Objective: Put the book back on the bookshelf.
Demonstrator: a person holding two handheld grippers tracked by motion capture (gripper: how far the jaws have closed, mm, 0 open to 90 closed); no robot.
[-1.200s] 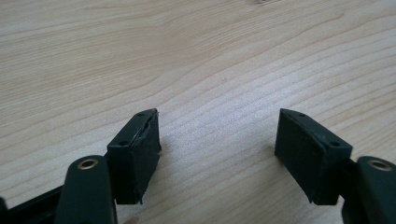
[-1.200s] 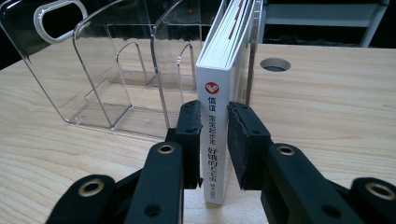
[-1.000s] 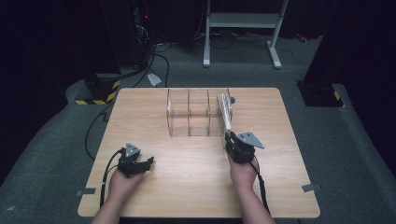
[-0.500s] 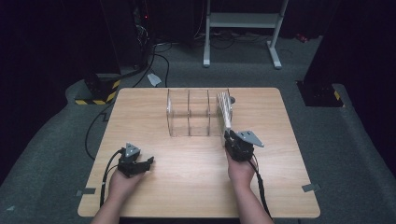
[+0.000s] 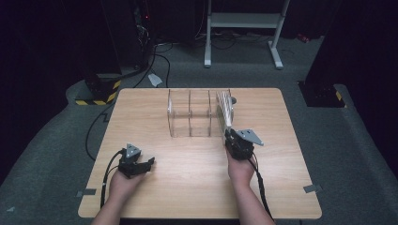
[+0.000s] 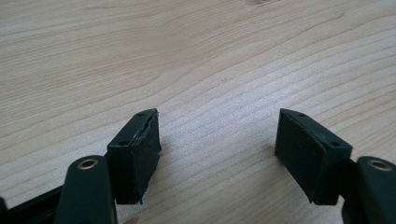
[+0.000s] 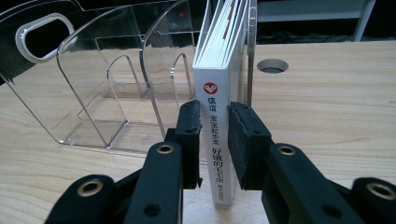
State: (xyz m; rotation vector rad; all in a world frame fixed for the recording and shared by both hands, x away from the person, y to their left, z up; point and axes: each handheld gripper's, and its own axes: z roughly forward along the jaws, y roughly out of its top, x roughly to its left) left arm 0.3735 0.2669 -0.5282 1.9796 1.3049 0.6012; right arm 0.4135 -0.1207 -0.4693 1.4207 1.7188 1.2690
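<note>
Nothing has shifted since the earlier high-view frames: both hands, the book and the rack sit where they were. Right gripper point(image 7: 215, 140) remains clenched on the spine of the white book point(image 7: 217, 116), which stands upright in the end compartment of the clear acrylic rack point(image 7: 107, 93), the one nearest the round cable hole point(image 7: 272, 65) in the desk point(image 7: 336, 116). In the high view the right gripper point(image 5: 233, 136) sits at the rack's front edge. Left gripper point(image 6: 217, 140) rests released over bare desk, jaws apart, well apart from the rack.
</note>
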